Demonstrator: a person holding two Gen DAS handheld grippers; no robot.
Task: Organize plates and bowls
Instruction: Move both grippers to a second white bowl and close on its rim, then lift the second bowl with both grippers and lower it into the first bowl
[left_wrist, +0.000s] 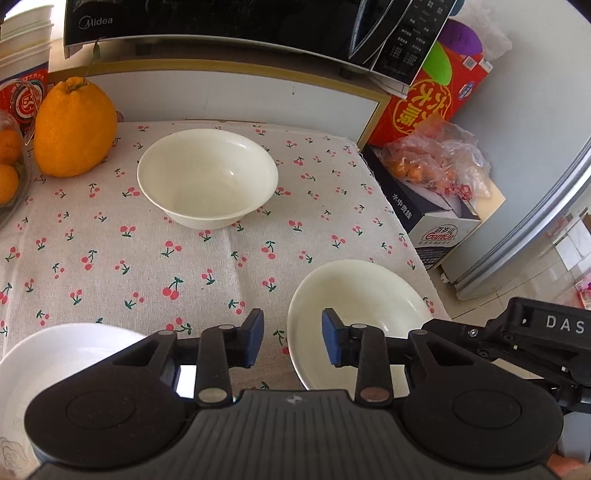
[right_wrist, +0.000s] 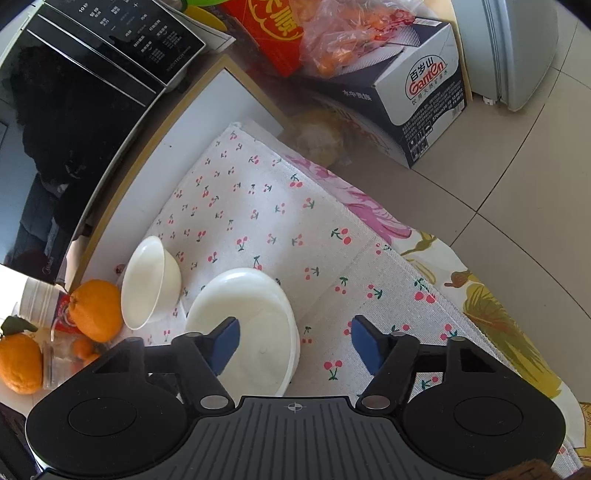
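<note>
A cream bowl (left_wrist: 207, 177) stands on the cherry-print cloth at the back centre. A cream plate (left_wrist: 373, 295) lies near the cloth's right edge, just ahead of my left gripper (left_wrist: 292, 334), which is open and empty above the plate's left rim. A white plate (left_wrist: 55, 354) lies at the lower left, partly hidden by the gripper body. In the right wrist view the bowl (right_wrist: 149, 282) and stacked cream plates (right_wrist: 255, 321) sit at the left. My right gripper (right_wrist: 293, 345) is open and empty, its left finger over the plates.
A black microwave (left_wrist: 221, 22) stands behind the cloth. A large orange fruit (left_wrist: 74, 127) and smaller oranges sit at the left. Stacked white cups (left_wrist: 26, 40) stand at the far left. Cardboard boxes (left_wrist: 439, 218) and a bag of fruit (left_wrist: 436, 158) lie beyond the right table edge.
</note>
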